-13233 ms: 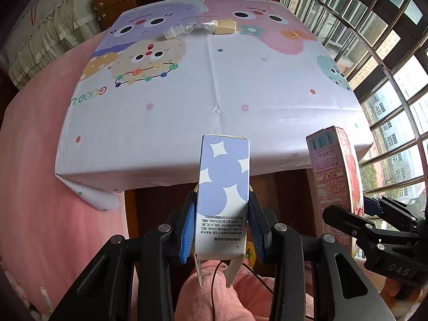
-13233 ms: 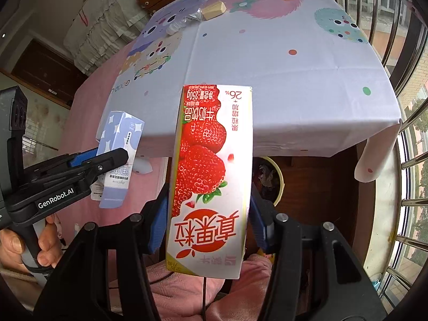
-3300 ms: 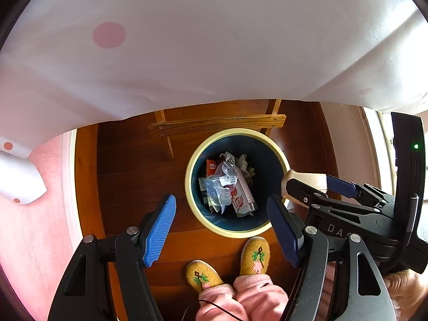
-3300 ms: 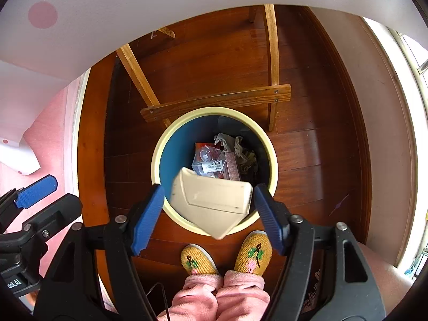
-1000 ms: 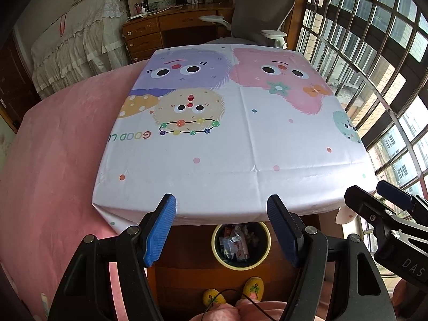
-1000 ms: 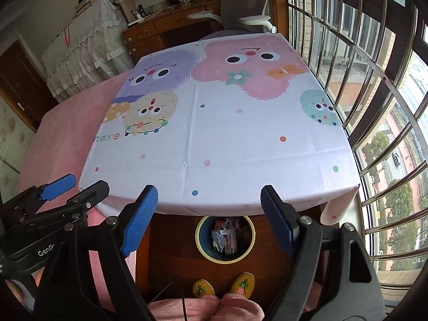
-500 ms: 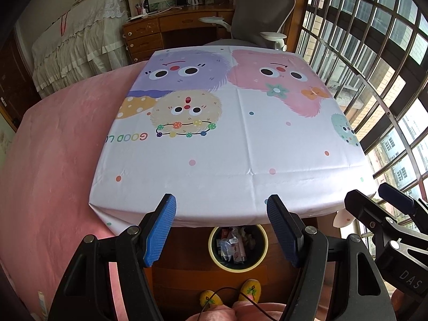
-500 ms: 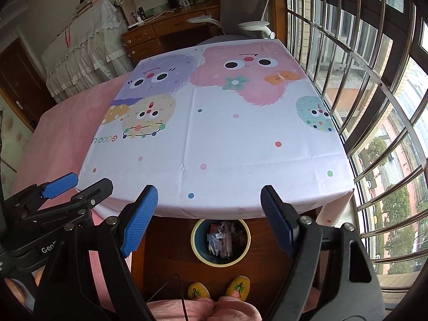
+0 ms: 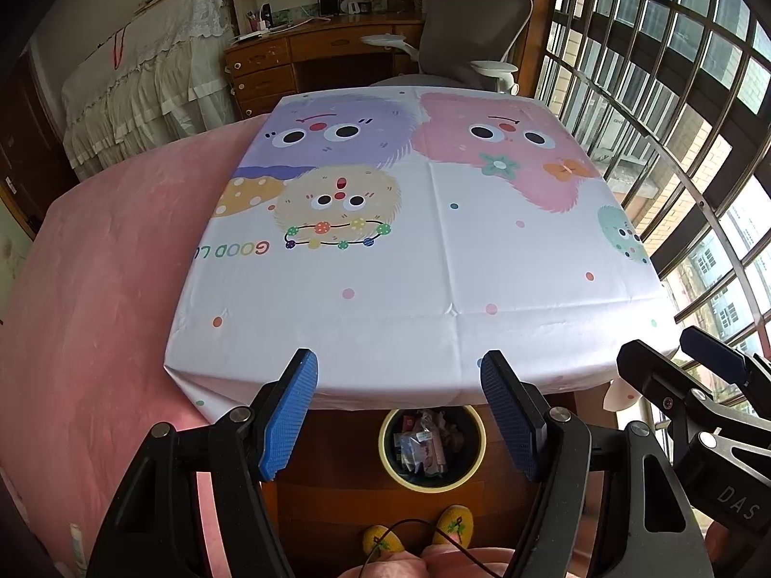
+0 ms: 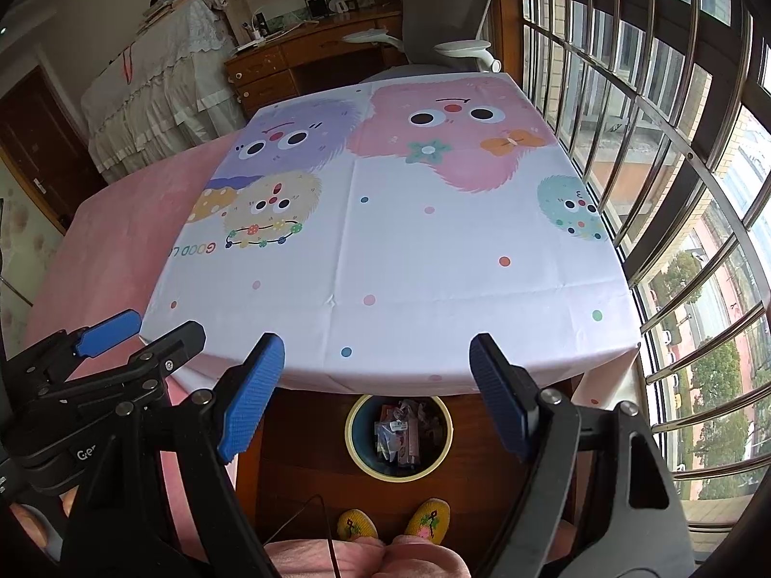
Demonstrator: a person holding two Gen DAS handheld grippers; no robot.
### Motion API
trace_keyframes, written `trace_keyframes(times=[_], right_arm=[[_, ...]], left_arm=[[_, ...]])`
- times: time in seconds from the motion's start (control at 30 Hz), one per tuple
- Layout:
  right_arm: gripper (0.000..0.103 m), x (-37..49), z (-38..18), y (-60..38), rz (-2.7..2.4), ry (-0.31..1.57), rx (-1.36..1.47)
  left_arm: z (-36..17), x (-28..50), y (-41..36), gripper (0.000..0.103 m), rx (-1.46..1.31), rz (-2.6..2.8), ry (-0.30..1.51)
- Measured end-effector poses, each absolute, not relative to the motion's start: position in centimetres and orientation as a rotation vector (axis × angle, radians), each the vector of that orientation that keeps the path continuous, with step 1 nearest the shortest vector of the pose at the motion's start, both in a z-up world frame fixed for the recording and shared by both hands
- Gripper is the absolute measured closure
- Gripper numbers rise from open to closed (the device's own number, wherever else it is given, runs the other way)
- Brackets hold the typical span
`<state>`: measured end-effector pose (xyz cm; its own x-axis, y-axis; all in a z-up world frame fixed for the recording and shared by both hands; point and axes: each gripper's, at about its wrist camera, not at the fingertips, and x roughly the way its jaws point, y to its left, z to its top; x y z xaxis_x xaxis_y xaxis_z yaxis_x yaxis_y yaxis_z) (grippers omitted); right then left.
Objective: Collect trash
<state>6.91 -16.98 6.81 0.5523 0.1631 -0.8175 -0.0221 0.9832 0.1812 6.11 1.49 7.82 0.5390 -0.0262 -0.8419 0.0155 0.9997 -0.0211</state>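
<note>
Both tongs are spread wide with nothing between their blue pads. The left tongs (image 9: 399, 414) hang above the near edge of the table, and the right tongs (image 10: 376, 395) do the same just beside them; each shows in the other's view, the right pair at about four o'clock in the left camera, the left pair at about eight o'clock in the right camera.

The trash (image 9: 424, 448) lies in a round bin (image 9: 385, 453) with a pale yellow rim and a dark blue inside, standing on the wooden floor (image 10: 299, 472) under the near edge of the table. It sits at six o'clock in both views, framed between the open pads. Inside are crumpled clear wrappers and a pink carton (the print is too small to read).

The tablecloth (image 9: 433, 279) is white with fuzzy cartoon faces in purple, pink, cream and teal, and its top is bare. A pink cloth (image 9: 96, 289) covers the surface at nine o'clock. At twelve o'clock stand a grey office chair (image 9: 474, 24) and a wooden desk (image 9: 308, 55). Barred windows (image 10: 674, 154) fill the three o'clock side. Two yellow slippers (image 10: 392, 522) and pink trouser knees show at six o'clock, below the bin.
</note>
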Motion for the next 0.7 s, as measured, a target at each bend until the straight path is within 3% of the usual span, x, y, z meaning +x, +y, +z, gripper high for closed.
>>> trace_keyframes(times=[0.7], right_arm=[[0.026, 7.6, 6.4, -16.9, 0.132, 0.986, 0.148]], left_arm=[[6.8, 6.5, 1.4, 0.031, -0.011, 0.003, 1.032]])
